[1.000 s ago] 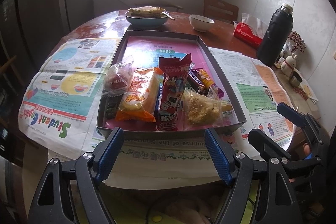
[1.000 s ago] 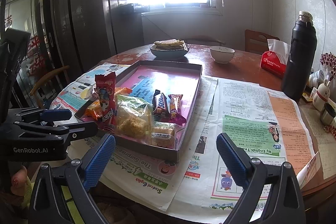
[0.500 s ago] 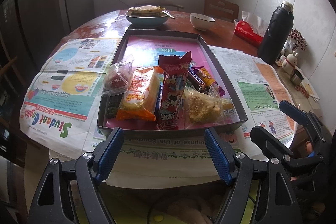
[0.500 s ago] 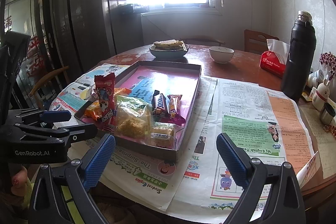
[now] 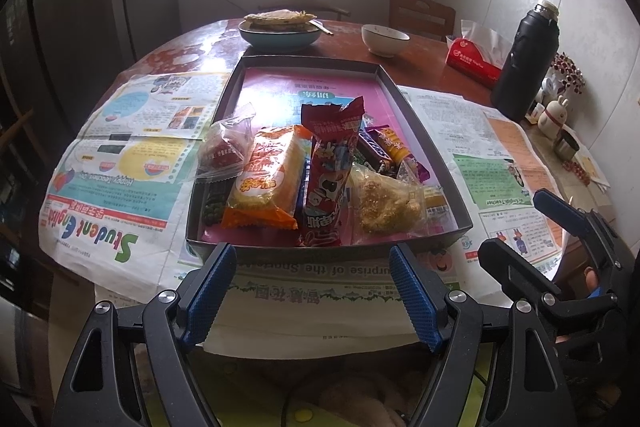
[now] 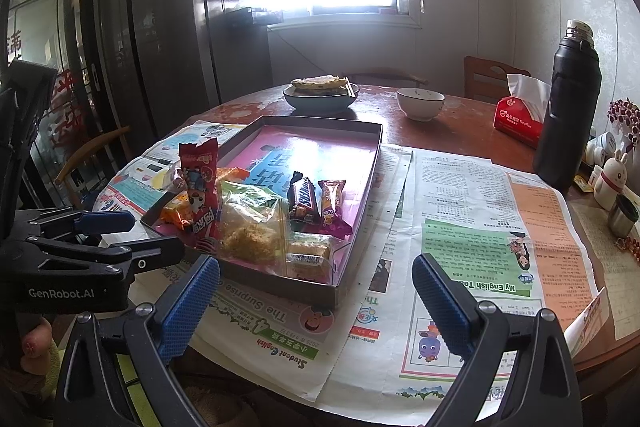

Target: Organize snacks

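Oddly, snacks crowd the tray's near end; left tool and right tool gape wide, holding nothing.

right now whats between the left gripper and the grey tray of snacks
Only a strip of newspaper over the table edge lies between the open left gripper and the shallow grey tray; the left wrist view shows it.

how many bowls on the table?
2. A blue-grey bowl holding flatbread sits beyond the tray's far end; a small white ceramic bowl stands to its right, before the red tissue pack. None others visible.
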